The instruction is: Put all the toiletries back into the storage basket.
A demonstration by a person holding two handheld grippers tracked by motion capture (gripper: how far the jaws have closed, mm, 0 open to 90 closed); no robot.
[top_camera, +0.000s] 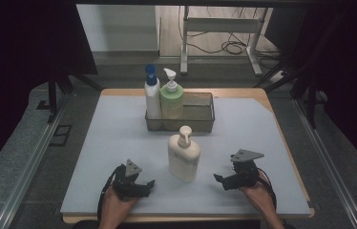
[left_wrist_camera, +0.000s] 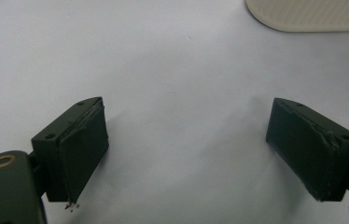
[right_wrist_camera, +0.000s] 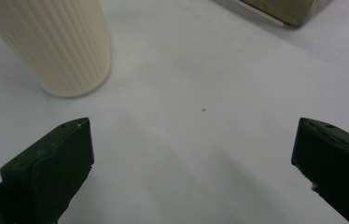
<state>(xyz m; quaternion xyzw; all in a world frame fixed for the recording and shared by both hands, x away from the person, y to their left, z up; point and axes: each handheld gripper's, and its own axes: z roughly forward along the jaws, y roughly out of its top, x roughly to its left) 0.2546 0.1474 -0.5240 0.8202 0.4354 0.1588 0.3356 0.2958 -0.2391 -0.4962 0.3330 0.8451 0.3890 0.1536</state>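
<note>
A cream pump bottle (top_camera: 183,155) stands upright on the grey mat (top_camera: 114,143), between my two grippers. My left gripper (top_camera: 147,187) rests low at the bottle's left, jaws open with bare mat between them (left_wrist_camera: 186,105); the bottle's ribbed base (left_wrist_camera: 312,14) sits beyond its right jaw. My right gripper (top_camera: 220,182) is to the bottle's right, also open and holding nothing (right_wrist_camera: 193,123). In its view the cream bottle (right_wrist_camera: 56,46) rises ahead of the left jaw, not touching it.
A wire mesh basket (top_camera: 198,112) stands behind the cream bottle, its corner (right_wrist_camera: 284,9) showing in the right gripper view. It holds a white bottle with a blue pump (top_camera: 152,93) and a green bottle with a white pump (top_camera: 171,98). Its right half is free.
</note>
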